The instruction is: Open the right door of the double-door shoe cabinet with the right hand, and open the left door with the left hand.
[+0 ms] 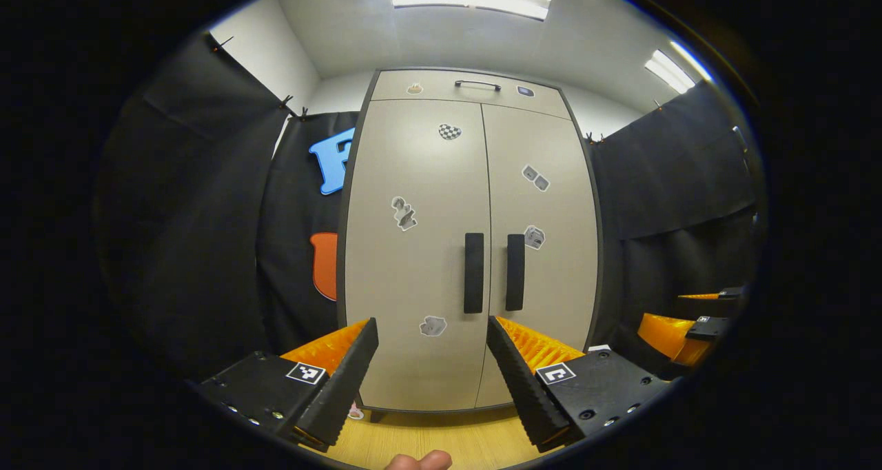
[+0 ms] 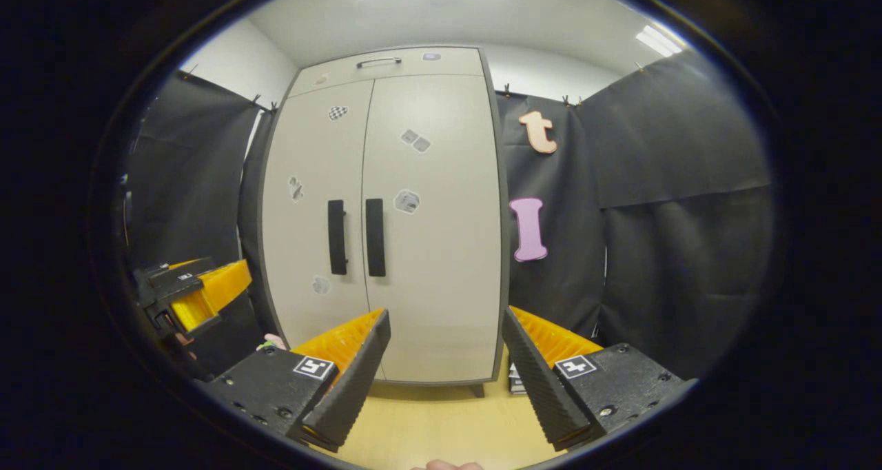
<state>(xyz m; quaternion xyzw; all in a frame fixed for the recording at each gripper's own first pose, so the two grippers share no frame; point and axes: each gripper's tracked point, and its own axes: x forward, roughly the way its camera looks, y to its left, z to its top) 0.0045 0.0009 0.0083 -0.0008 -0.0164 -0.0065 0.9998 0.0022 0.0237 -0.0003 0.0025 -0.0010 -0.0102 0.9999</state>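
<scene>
A tall beige shoe cabinet (image 1: 413, 263) (image 2: 441, 249) stands ahead with both doors closed. Its two black vertical handles sit side by side at the middle seam: the left door handle (image 1: 473, 273) (image 2: 336, 237) and the right door handle (image 1: 515, 271) (image 2: 375, 237). My left gripper (image 1: 433, 332) hangs open some way in front of the doors, below the handles, with nothing between its fingers. My right gripper (image 2: 446, 322) is open too, off to the right of the handles and well short of the cabinet. Each view shows the other gripper at its edge (image 1: 679, 332) (image 2: 196, 291).
A flap drawer with a thin black handle (image 1: 477, 84) tops the cabinet. Small stickers dot the doors. Black cloth walls close in on both sides of the cabinet. Light wooden floor (image 1: 427, 439) (image 2: 441, 422) lies between me and the cabinet's foot. A fingertip (image 1: 420, 462) shows at the bottom edge.
</scene>
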